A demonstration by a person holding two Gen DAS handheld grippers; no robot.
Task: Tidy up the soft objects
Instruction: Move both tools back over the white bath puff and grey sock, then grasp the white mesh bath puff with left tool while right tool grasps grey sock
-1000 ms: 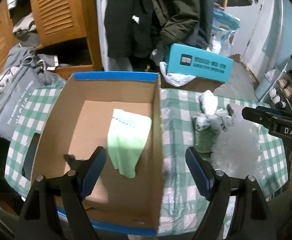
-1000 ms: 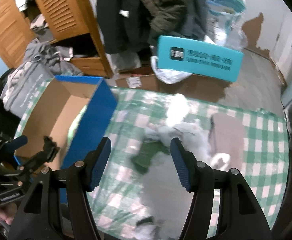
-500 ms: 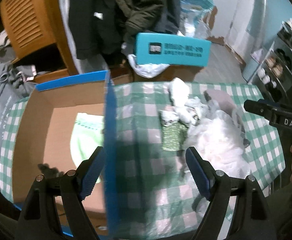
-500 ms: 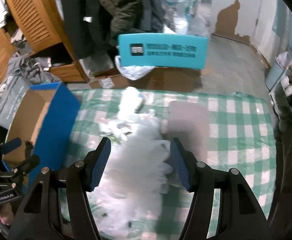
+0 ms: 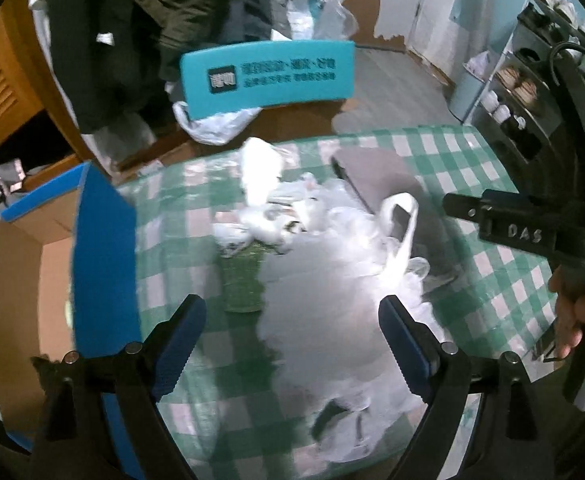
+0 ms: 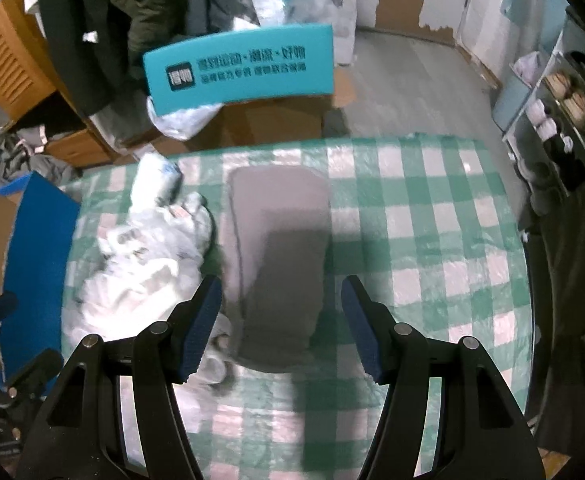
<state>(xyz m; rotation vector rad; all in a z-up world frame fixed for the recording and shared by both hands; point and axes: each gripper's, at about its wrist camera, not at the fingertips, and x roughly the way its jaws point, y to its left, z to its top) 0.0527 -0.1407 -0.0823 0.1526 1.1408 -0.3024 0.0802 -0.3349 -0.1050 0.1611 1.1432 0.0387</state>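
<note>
My left gripper [image 5: 292, 344] is opening wide over the white plastic bag [image 5: 332, 280] — nothing pinched. My right gripper [image 6: 280, 324] hangs part-open and empty above the grey cloth [image 6: 280, 248], which lies flat on the checked tablecloth [image 6: 432, 240] beside the blue-sided cardboard box [image 5: 104, 256].

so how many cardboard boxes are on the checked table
1. The blue-sided cardboard box sits open at the left end of the checked table, beside the pile of white bags. A turquoise box stands behind the table, not on it. Others may be out of frame.
</note>
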